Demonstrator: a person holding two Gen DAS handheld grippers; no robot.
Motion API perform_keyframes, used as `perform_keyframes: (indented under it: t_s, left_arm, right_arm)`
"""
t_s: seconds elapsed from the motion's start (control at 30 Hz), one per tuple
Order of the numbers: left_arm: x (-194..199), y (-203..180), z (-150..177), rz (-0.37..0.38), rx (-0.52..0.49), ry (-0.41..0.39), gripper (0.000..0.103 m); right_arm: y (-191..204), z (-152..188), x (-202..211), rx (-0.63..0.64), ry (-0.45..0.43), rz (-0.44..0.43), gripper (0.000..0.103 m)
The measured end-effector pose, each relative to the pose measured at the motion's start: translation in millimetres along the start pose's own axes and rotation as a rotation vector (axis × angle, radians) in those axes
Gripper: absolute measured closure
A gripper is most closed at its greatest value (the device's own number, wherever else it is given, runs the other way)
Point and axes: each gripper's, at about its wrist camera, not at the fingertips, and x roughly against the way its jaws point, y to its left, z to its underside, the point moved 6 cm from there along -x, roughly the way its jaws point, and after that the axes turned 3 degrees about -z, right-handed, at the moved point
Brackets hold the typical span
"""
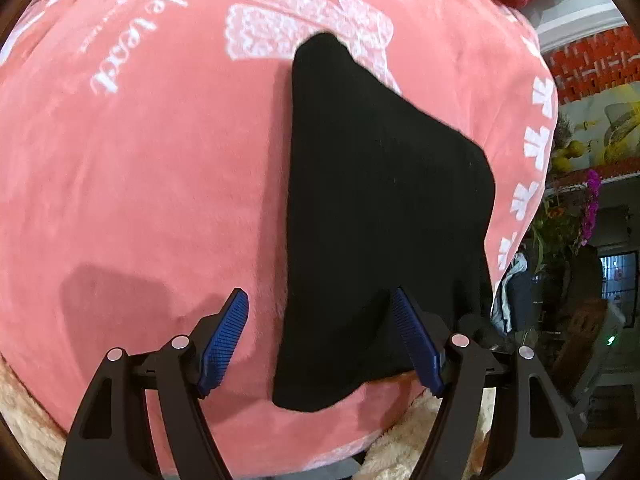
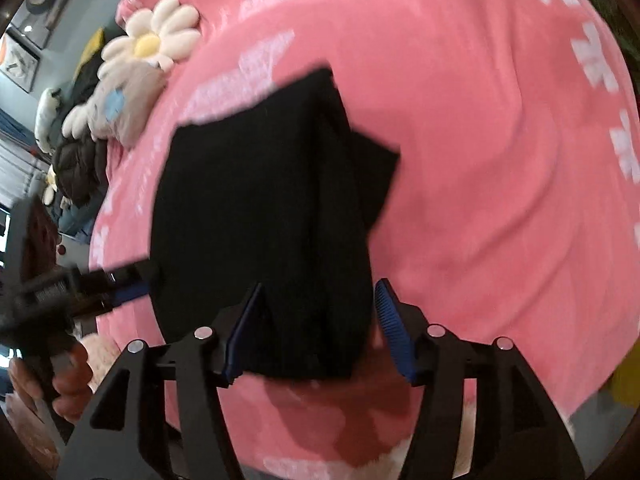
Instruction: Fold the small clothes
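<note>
A black cloth (image 1: 384, 216) lies folded on a big pink blanket (image 1: 160, 168), and everything here is told from that cloth. The left gripper (image 1: 320, 340) is at the near end of the cloth with its two blue fingers (image 1: 226, 340) spread wide apart. One finger is over the pink just left of the cloth's edge and the other is over the black. It holds nothing. The right gripper (image 2: 320, 328) is also at the near end of the cloth, wide open, with the cloth's folded end between its fingers (image 2: 394, 328), but they are not squeezing it. Seen from the right wrist, a small flap of the cloth sticks out to the right. Far past the cloth, up to the left, sits a daisy pillow (image 2: 152, 40).
</note>
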Motion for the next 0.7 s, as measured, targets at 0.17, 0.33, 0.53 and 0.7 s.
perform_keyframes:
  t_s: [0.17, 0.33, 0.53, 0.7]
  left_arm:
    - [13.1, 14.6, 8.6, 0.004, -0.006, -0.001, 0.032]
    - [21.5, 21.4, 6.2, -0.016, -0.004, -0.012, 0.032]
    - [15.0, 15.8, 6.1, -0.061, -0.015, 0.003, 0.032]
    - [-2.7, 5.3, -3.1, -0.056, -0.001, 0.008, 0.032]
  right_arm:
    - [25.4, -1.7, 25.7, -0.146, -0.002, -0.355, 0.092]
    - [-3.6, 14.5, 6.4, -0.111, 0.102, -0.215, 0.087]
    - [-16.2, 10.4, 21.9, -0.055, 0.008, 0.005, 0.051]
    - [-10.9, -19.7, 26.2, -0.001, -0.078, 0.034, 0.024]
